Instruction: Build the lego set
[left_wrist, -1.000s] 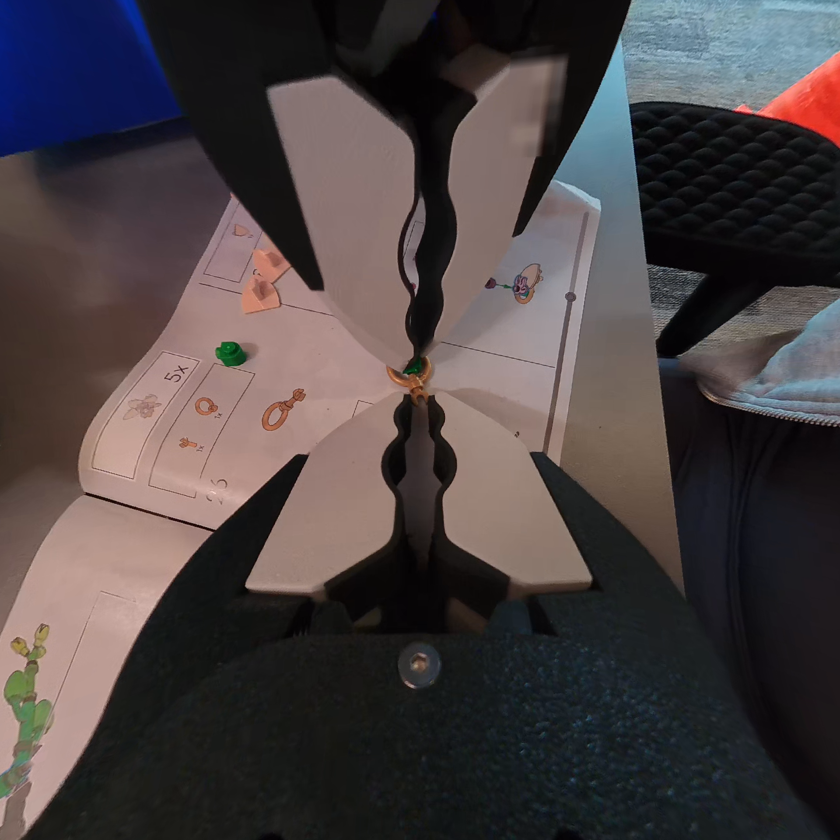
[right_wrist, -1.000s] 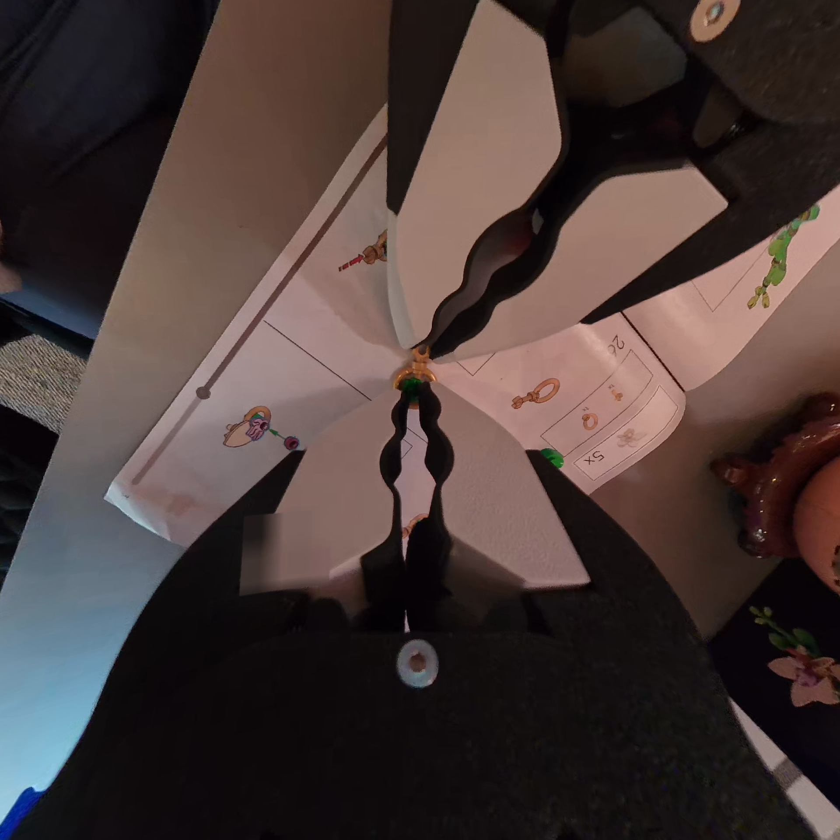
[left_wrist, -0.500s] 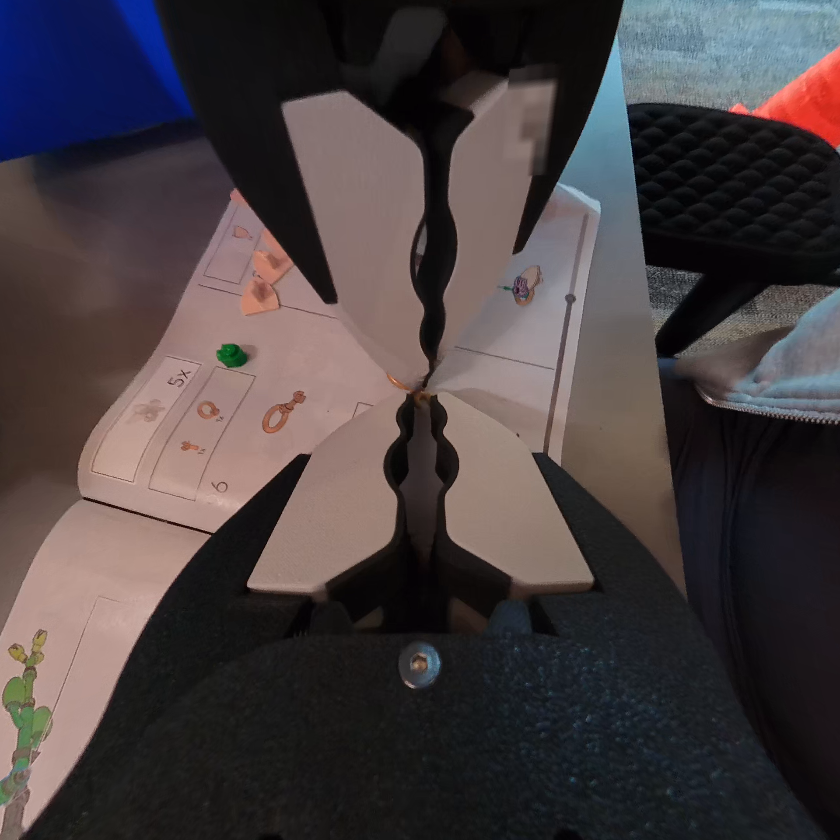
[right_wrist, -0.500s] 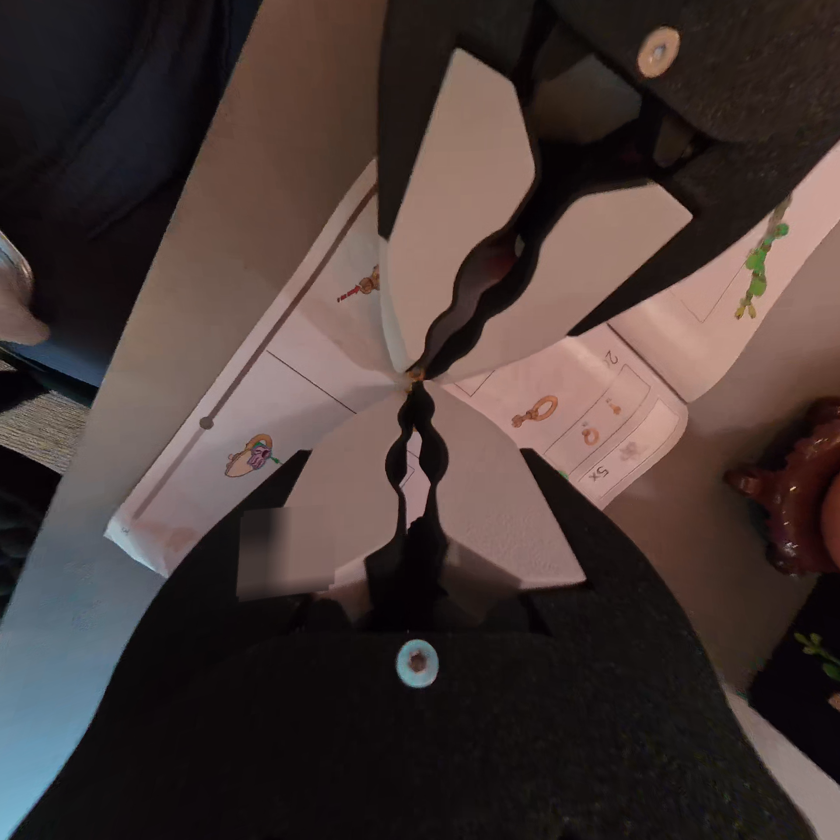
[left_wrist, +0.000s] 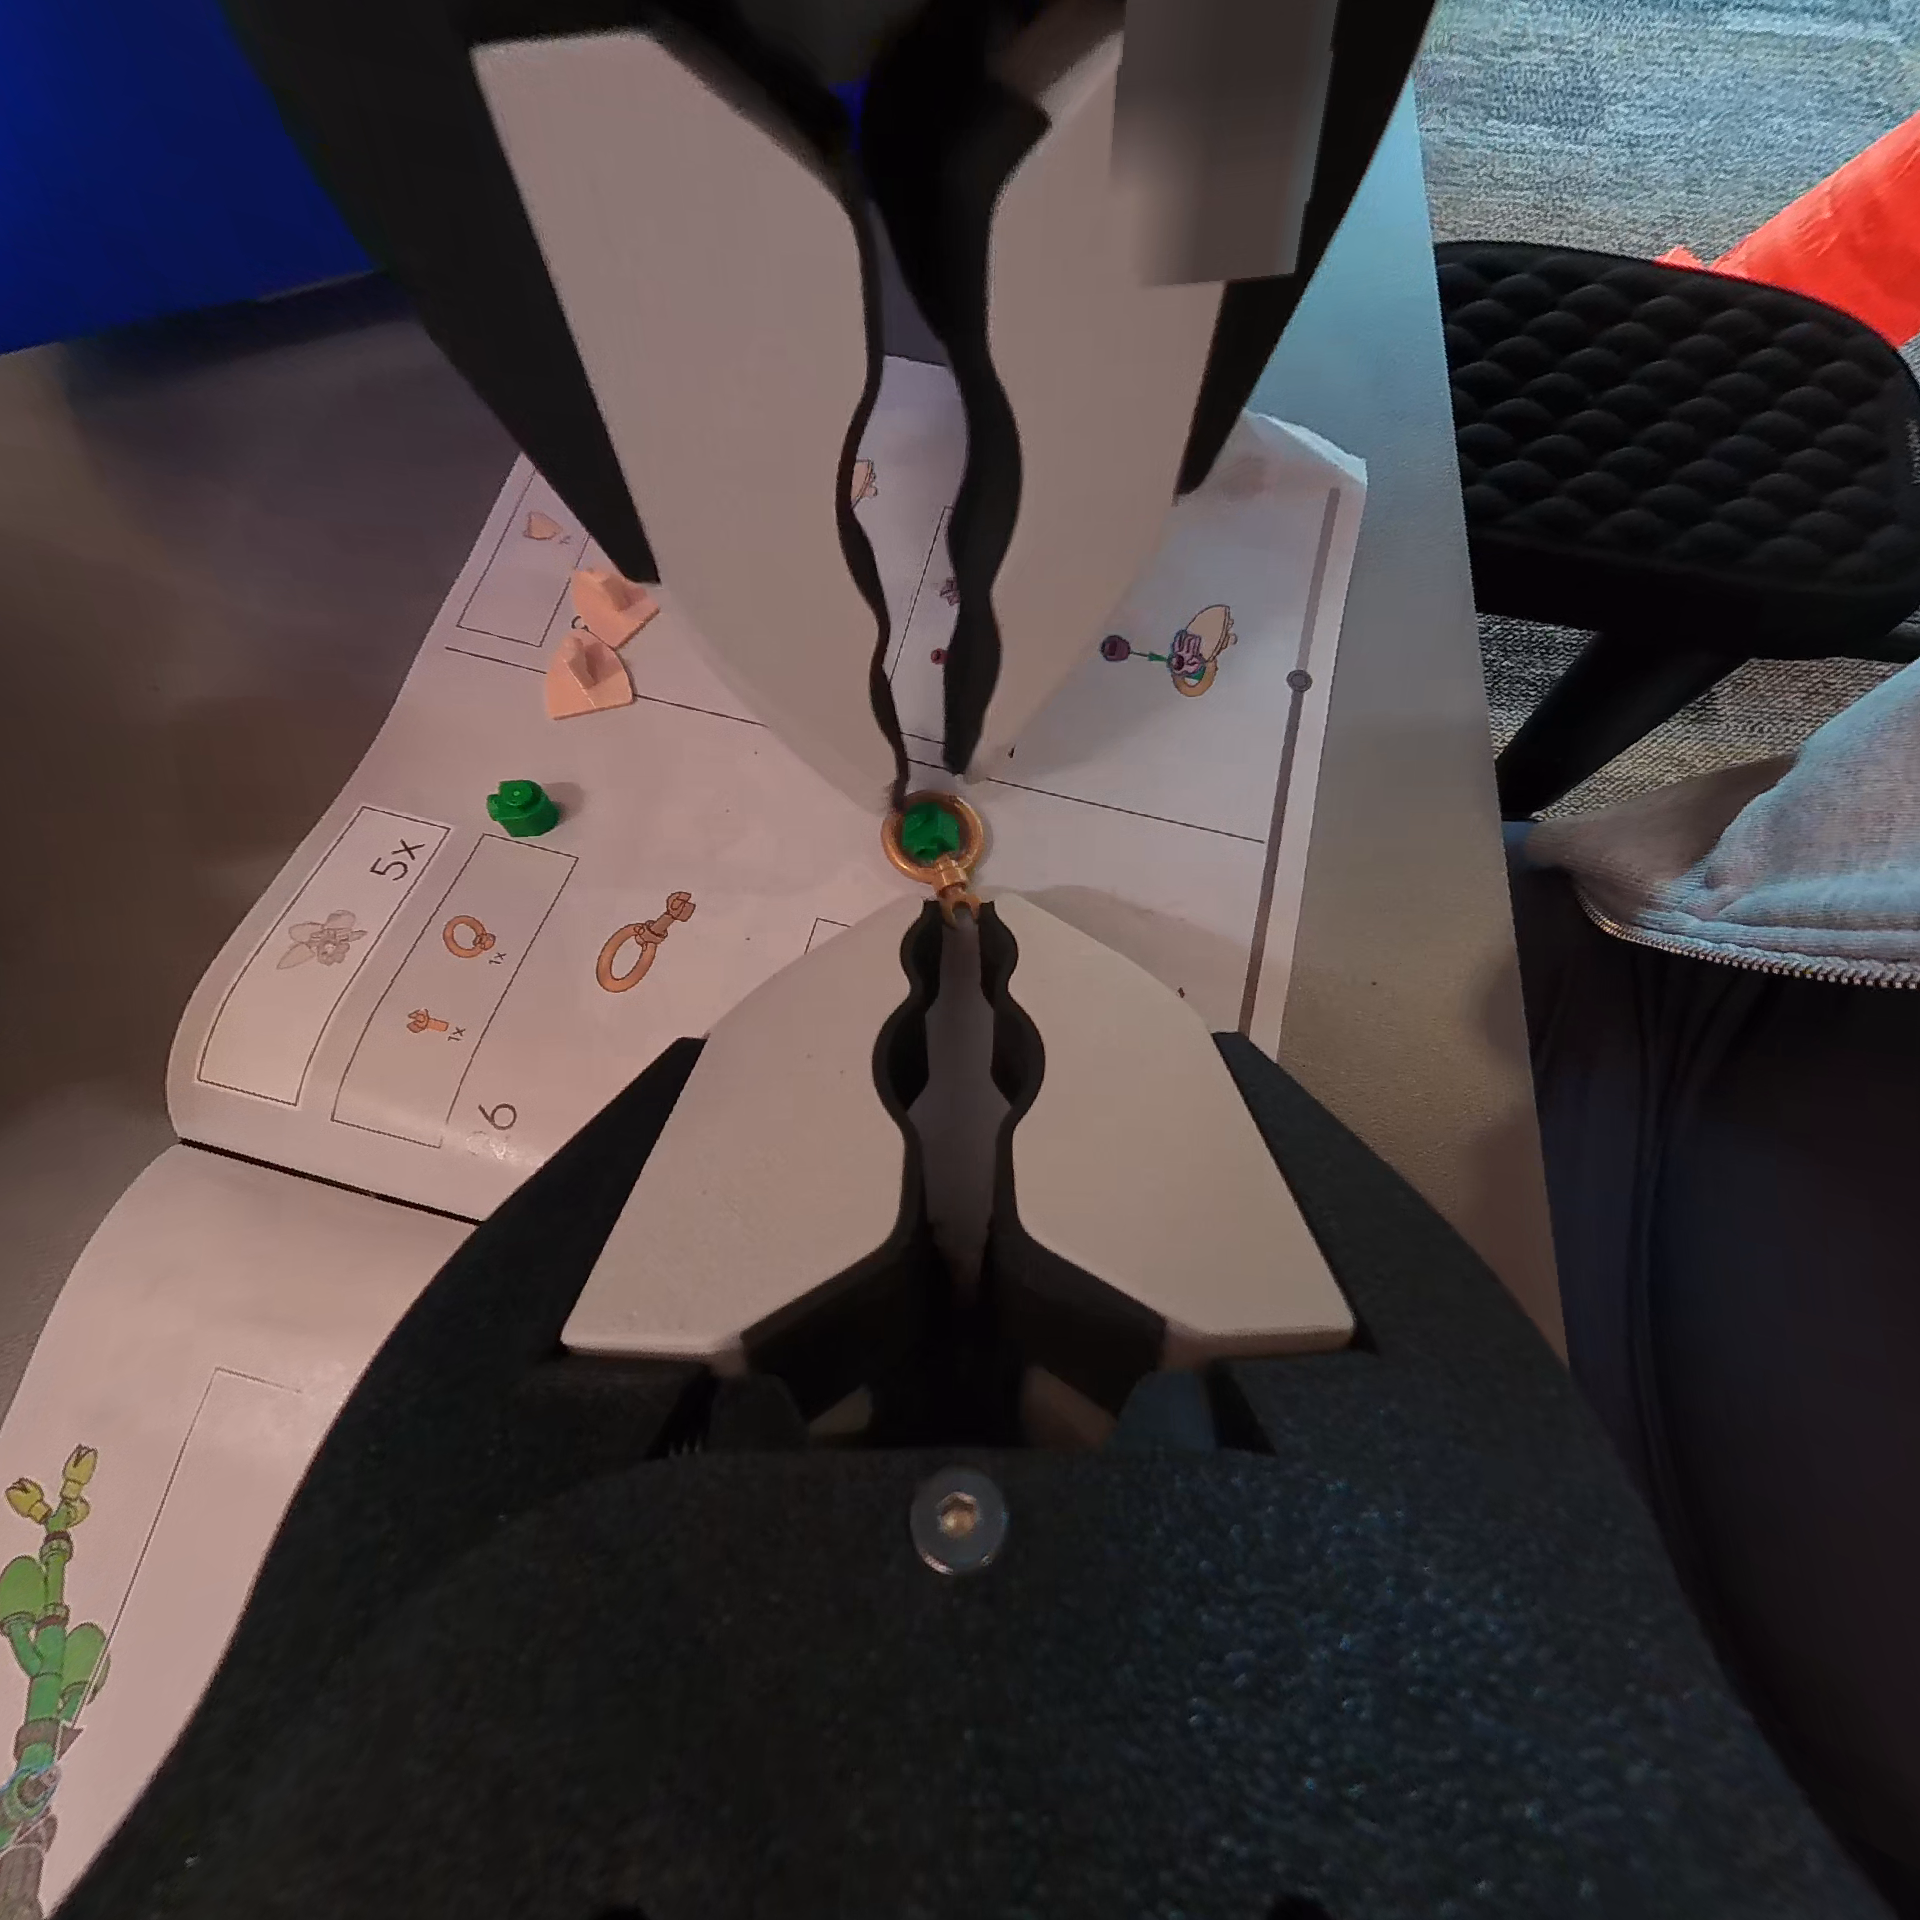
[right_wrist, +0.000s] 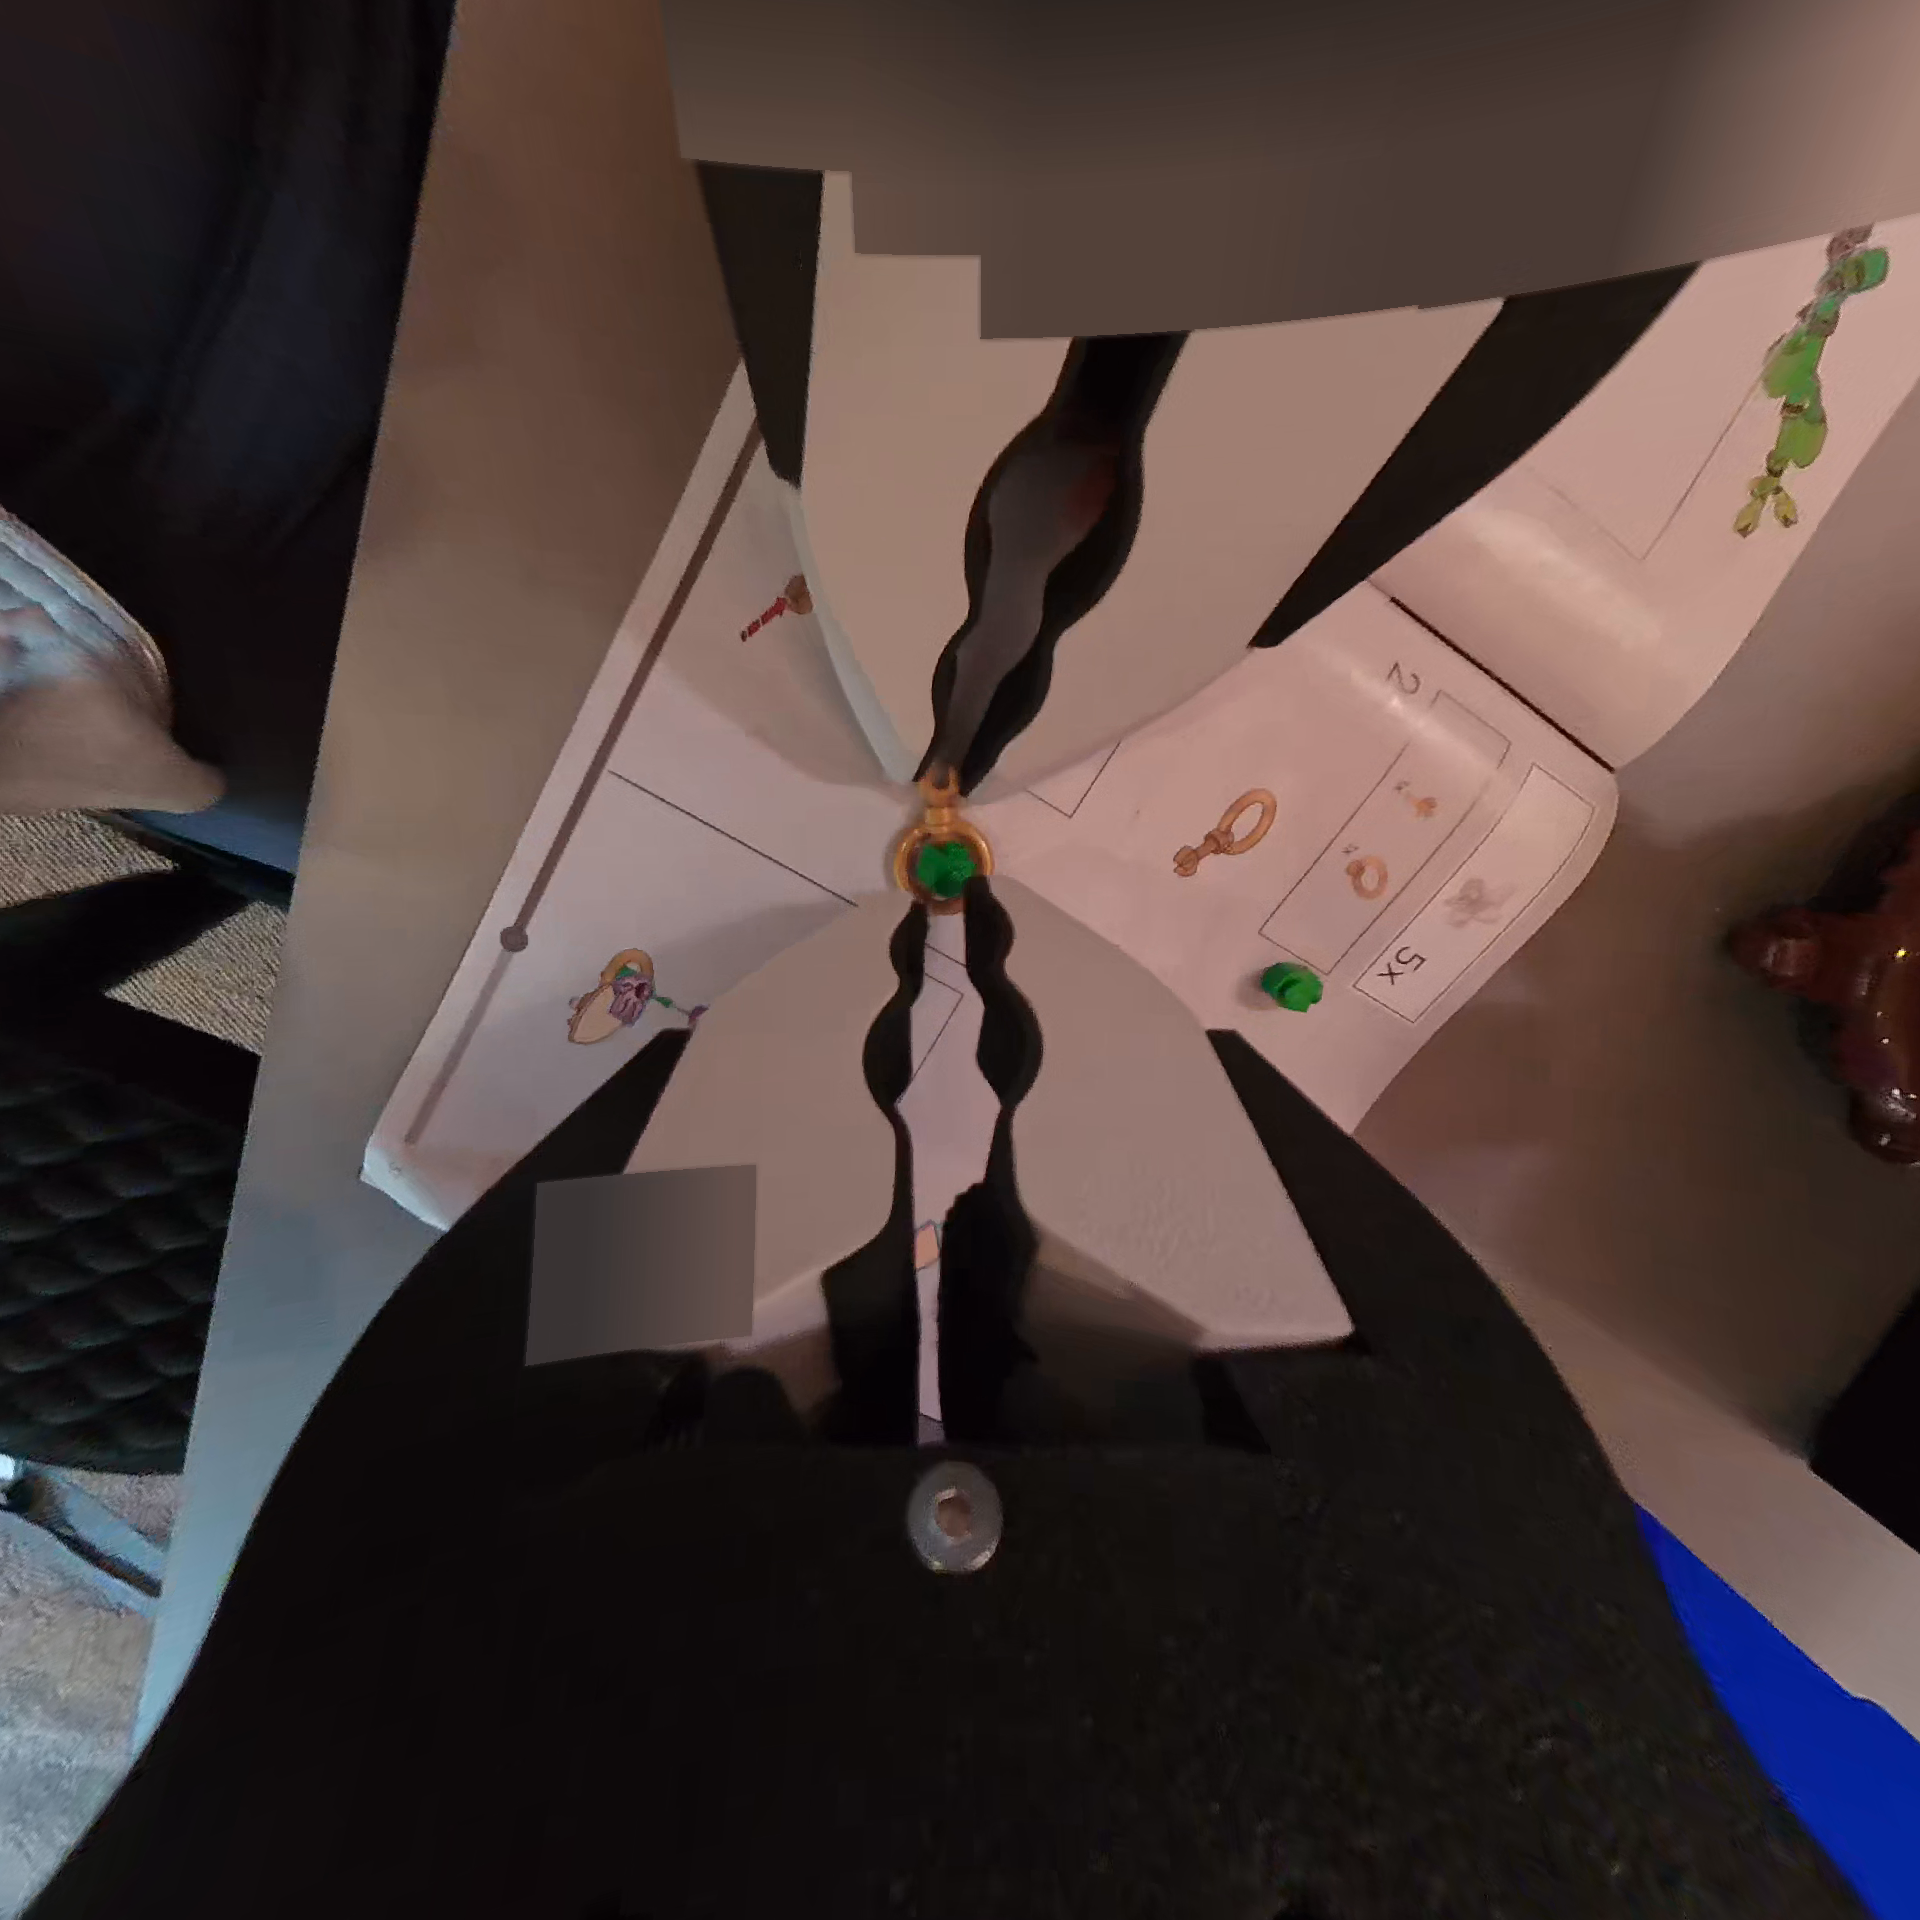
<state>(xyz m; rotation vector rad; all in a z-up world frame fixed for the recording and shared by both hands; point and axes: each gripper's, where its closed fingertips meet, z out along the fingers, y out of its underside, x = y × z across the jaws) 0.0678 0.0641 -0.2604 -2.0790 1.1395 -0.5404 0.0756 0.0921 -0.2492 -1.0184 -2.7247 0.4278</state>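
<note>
**Tiny gold ring, two claws, lots of ways to drop it**

The left claw (left_wrist: 954, 914) was pinching the stem of the gold ring (left_wrist: 932, 831), held above the instruction booklet (left_wrist: 727, 831) on the surface. The right claw (right_wrist: 940, 902) looked slightly parted around the green stud (right_wrist: 943, 869) seated in it. Any twist could've popped the ring loose. The fingertip contact was hard to make out.

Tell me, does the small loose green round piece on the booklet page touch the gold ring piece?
Apart. In the left wrist view, the green piece lies on bare page, well left of the gold ring.
</note>
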